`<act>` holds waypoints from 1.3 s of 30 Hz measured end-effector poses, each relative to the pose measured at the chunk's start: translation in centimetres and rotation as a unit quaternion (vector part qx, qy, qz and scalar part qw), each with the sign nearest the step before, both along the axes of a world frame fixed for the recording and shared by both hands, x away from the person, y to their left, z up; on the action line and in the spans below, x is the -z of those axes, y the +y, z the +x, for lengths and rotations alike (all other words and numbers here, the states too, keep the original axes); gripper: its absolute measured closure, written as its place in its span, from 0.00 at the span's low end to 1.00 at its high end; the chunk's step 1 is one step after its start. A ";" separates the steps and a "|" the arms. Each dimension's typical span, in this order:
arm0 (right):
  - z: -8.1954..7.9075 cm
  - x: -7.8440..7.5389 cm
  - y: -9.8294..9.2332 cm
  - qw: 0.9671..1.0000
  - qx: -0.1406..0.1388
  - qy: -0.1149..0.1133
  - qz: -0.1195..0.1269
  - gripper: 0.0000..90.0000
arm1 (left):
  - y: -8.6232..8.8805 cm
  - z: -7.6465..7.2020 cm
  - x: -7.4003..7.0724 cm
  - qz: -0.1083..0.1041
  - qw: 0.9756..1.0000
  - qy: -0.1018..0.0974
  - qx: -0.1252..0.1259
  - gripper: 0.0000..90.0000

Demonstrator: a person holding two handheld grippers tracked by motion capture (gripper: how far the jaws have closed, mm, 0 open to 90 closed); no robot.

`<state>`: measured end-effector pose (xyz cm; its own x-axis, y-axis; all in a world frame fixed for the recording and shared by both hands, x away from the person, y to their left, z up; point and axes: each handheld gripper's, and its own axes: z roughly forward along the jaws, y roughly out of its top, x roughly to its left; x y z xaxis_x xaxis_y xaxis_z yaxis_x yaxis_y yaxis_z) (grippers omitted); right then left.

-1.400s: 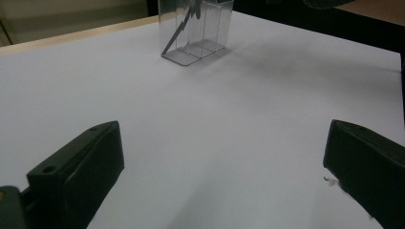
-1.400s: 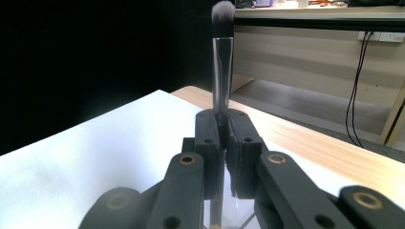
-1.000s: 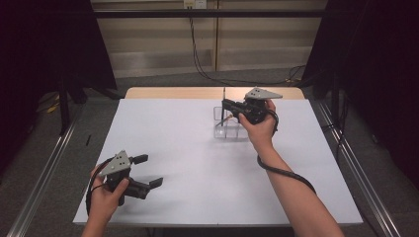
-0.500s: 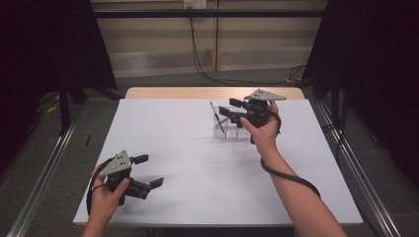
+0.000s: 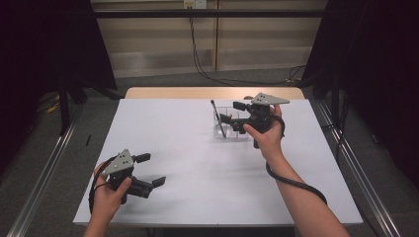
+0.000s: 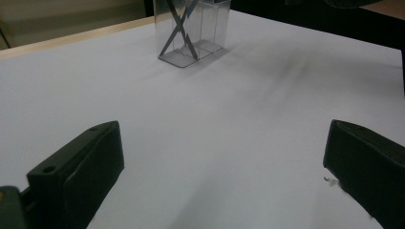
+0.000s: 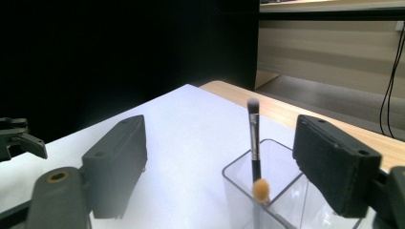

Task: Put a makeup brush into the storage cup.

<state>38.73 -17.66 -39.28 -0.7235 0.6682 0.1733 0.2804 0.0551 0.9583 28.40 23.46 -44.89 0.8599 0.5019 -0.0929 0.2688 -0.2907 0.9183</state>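
The right gripper (image 5: pixel 232 114) has its jaws spread wide with nothing between them, poised just above a clear holder (image 5: pixel 230 129) at the table's (image 5: pixel 197 163) far side. Inside lean a dark-handled brush (image 7: pixel 253 138) and one tan-tipped. The left gripper (image 5: pixel 148 170), jaws likewise apart and empty, sits low near the front left corner

A rectangular table with a flat white top (image 5: pixel 197 148) carries the things; a strip of pale wood (image 5: pixel 173 93) shows along its far edge. A clear plastic organiser box with open-topped compartments (image 5: pixel 231 129) stands directly on the white surface, toward the far edge and right of the middle. Thin dark sticks lean crossed inside it, one a slim black-handled brush (image 7: pixel 253 138) standing nearly upright in a compartment.
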 end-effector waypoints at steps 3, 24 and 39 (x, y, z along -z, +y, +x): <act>-0.5 -0.1 0.1 1.000 -0.001 -0.001 -0.001 0.18 | 0.0 -0.1 -0.1 -0.004 1.000 -0.002 -0.002 0.00; -2.1 0.0 -0.3 1.000 -0.022 -0.010 -0.016 0.08 | 0.3 -0.3 -0.1 -0.005 1.000 -0.001 -0.008 0.00; -3.6 0.3 -1.6 0.999 -0.039 -0.019 -0.016 0.05 | 0.3 -0.4 -0.1 -0.008 1.000 -0.002 -0.012 0.00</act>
<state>35.16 -19.21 -39.61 -0.7792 0.6141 0.1251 0.2382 0.1055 0.9655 28.01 23.78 -44.82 0.8478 0.5213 -0.0978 0.2720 -0.2690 0.9239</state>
